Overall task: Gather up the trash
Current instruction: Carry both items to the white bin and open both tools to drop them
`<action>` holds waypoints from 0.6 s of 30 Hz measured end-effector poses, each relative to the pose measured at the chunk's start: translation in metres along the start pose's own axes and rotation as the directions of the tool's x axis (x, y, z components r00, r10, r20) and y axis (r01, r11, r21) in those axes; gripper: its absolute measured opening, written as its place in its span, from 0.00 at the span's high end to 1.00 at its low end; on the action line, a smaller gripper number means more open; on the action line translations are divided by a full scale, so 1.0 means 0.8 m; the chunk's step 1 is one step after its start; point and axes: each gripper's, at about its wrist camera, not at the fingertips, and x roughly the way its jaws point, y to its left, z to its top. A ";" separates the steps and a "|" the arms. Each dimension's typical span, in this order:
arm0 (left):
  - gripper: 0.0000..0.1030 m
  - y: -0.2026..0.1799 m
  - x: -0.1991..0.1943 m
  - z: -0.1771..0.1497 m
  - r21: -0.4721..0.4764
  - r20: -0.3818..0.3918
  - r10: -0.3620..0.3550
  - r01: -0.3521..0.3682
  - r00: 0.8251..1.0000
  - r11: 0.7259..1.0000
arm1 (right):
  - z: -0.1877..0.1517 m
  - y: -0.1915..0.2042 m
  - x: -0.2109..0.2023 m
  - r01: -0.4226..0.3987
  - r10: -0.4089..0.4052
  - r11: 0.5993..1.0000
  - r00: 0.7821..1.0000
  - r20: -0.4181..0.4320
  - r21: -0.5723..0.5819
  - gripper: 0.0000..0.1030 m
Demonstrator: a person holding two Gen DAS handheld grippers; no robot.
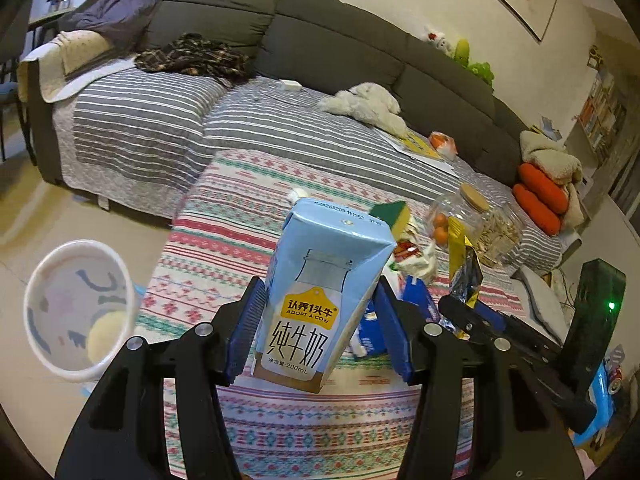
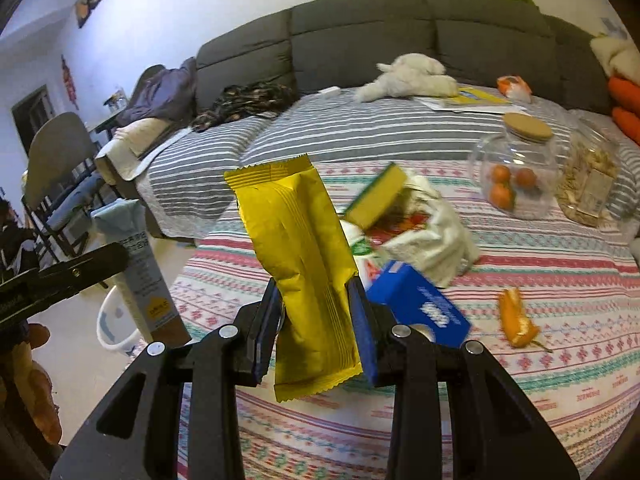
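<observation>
My left gripper [image 1: 318, 328] is shut on a light-blue milk carton [image 1: 320, 280], held upright above the patterned tablecloth [image 1: 224, 240]. The same carton [image 2: 140, 264] shows at the left of the right wrist view. My right gripper [image 2: 316, 324] is shut on a yellow snack wrapper [image 2: 300, 264], lifted off the table; this wrapper [image 1: 464, 264] also appears at the right of the left wrist view, with the right gripper [image 1: 468, 316] below it. A white waste bin [image 1: 80, 308] stands on the floor to the left of the table, its rim [image 2: 116, 328] partly hidden behind the carton.
On the table lie a blue box [image 2: 420, 304], a white crumpled bag [image 2: 432, 240], a yellow-green sponge [image 2: 376, 196], an orange peel [image 2: 516, 316] and two glass jars [image 2: 516, 172]. A grey sofa [image 1: 320, 48] with striped covers, clothes and plush toys runs behind.
</observation>
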 end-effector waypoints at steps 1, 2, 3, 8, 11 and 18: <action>0.49 0.007 -0.004 0.001 -0.003 0.005 0.010 -0.010 1.000 1.000 | 0.000 0.006 0.002 -0.009 0.009 1.000 1.000 -0.002 -0.005 0.66; 0.49 0.013 -0.007 0.002 -0.006 0.008 0.019 -0.019 1.000 1.000 | -0.001 0.015 0.005 -0.025 0.025 1.000 1.000 -0.005 -0.011 0.66; 0.49 0.018 -0.010 0.003 -0.009 0.013 0.032 -0.032 0.999 0.999 | -0.001 0.024 0.008 -0.042 0.042 0.999 0.999 -0.008 -0.018 0.66; 0.49 0.060 -0.039 0.014 -0.048 0.057 0.133 -0.130 0.989 0.990 | -0.003 0.070 0.032 -0.137 0.136 0.990 0.990 -0.026 -0.032 0.66; 0.49 0.093 -0.063 0.023 -0.075 0.096 0.225 -0.218 0.970 0.973 | -0.007 0.107 0.060 -0.185 0.182 0.982 0.981 -0.066 -0.046 0.66; 0.49 0.170 -0.098 0.030 -0.168 0.100 0.367 -0.348 0.925 0.922 | -0.014 0.214 0.125 -0.316 0.307 0.948 0.941 -0.144 -0.041 0.66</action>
